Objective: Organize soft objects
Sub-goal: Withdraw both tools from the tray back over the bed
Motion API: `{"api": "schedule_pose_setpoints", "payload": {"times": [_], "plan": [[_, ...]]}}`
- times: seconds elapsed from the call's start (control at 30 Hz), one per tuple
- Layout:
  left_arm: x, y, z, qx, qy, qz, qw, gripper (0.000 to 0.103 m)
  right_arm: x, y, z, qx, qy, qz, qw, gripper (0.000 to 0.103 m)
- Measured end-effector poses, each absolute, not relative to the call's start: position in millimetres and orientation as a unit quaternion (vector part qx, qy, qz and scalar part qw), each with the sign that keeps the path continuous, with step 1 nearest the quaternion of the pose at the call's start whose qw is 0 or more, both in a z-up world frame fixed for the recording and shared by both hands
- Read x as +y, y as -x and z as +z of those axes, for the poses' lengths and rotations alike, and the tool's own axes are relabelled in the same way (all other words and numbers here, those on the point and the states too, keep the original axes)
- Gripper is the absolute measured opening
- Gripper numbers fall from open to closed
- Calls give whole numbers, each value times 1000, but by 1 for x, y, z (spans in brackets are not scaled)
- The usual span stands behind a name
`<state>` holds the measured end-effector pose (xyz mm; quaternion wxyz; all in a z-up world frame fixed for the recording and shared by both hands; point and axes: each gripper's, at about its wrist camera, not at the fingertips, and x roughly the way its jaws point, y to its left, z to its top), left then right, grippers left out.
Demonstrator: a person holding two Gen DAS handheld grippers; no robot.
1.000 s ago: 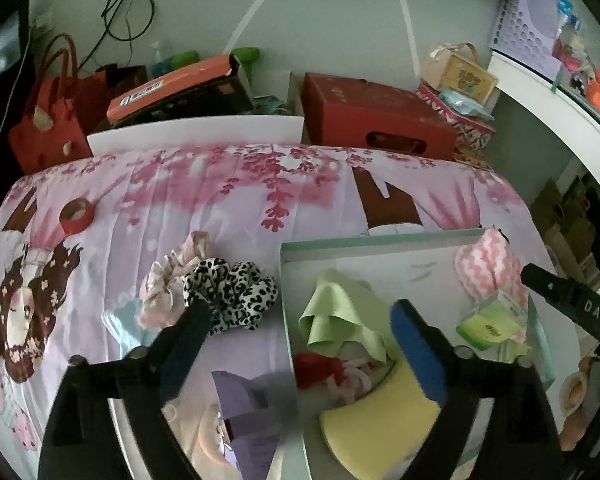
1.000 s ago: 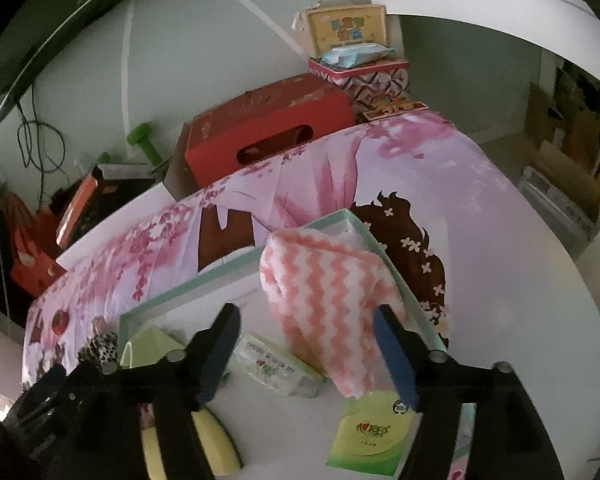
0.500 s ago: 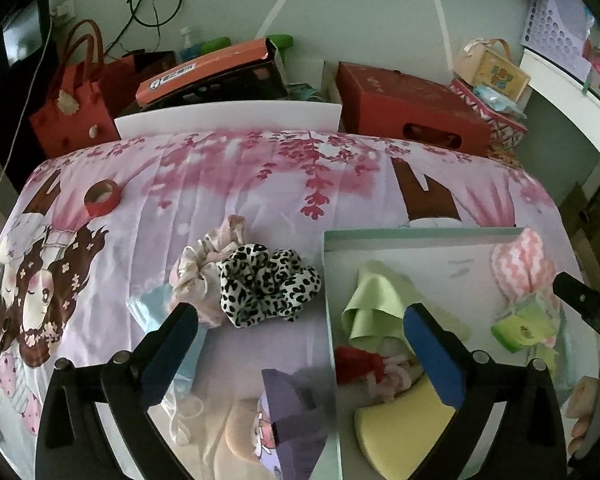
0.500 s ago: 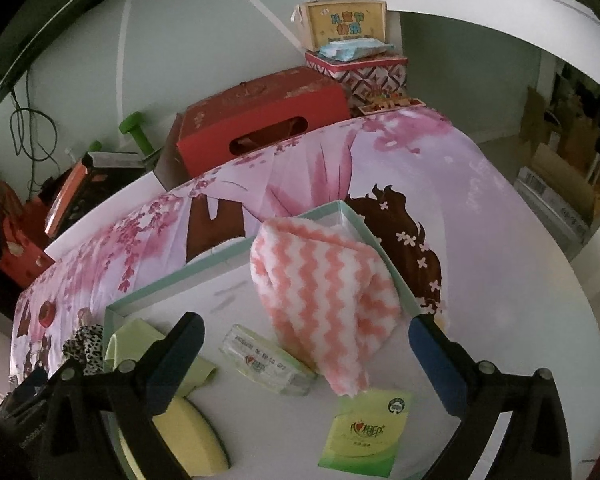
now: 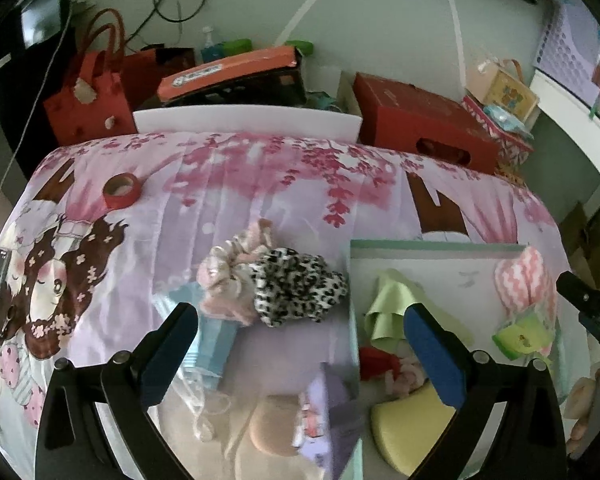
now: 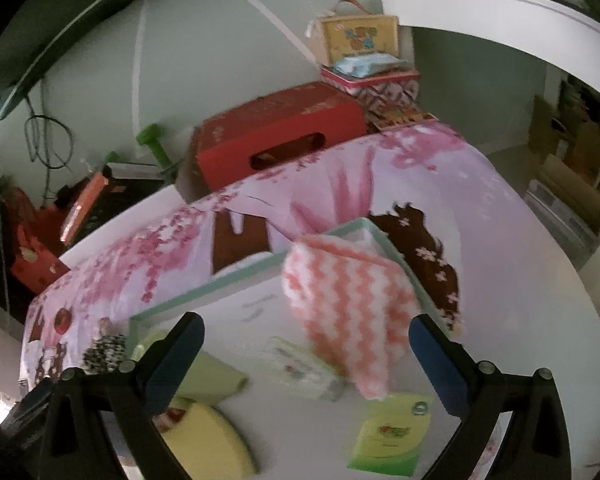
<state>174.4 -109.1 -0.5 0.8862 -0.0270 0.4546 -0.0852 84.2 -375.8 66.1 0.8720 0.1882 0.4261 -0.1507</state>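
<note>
A white tray with a green rim (image 5: 432,245) (image 6: 236,280) lies on the pink cloth. In it are a pink zigzag towel (image 6: 344,300) (image 5: 526,280), a green cloth (image 5: 392,304), a yellow sponge (image 5: 408,428) (image 6: 208,440), a tissue pack (image 6: 304,368) and a green packet (image 6: 392,436). A leopard scrunchie (image 5: 296,292) and a pink scrunchie (image 5: 228,276) lie left of the tray, with a blue mask (image 5: 212,344), a beige puff (image 5: 272,424) and a purple item (image 5: 328,412) nearer me. My left gripper (image 5: 300,352) is open above these. My right gripper (image 6: 306,364) is open over the tray.
A red tape roll (image 5: 121,189) lies at the far left of the cloth. A red box (image 5: 424,128), an orange box (image 5: 236,68) and a red bag (image 5: 88,96) stand behind the table by the wall. The cloth drops off at the right edge (image 6: 540,280).
My left gripper has moved left from over the tray to over the scrunchies and loose items. My right gripper has opened wider and drawn back a little over the tray.
</note>
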Motion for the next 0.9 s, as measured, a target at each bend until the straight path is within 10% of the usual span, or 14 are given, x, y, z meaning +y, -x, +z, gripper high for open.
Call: {"api": "schedule_pose_setpoints", "payload": {"times": [0.9], "plan": [[26,-165,-11,491,125,12,862,102,-203,-112,62,461,-113,69,878,103]]}}
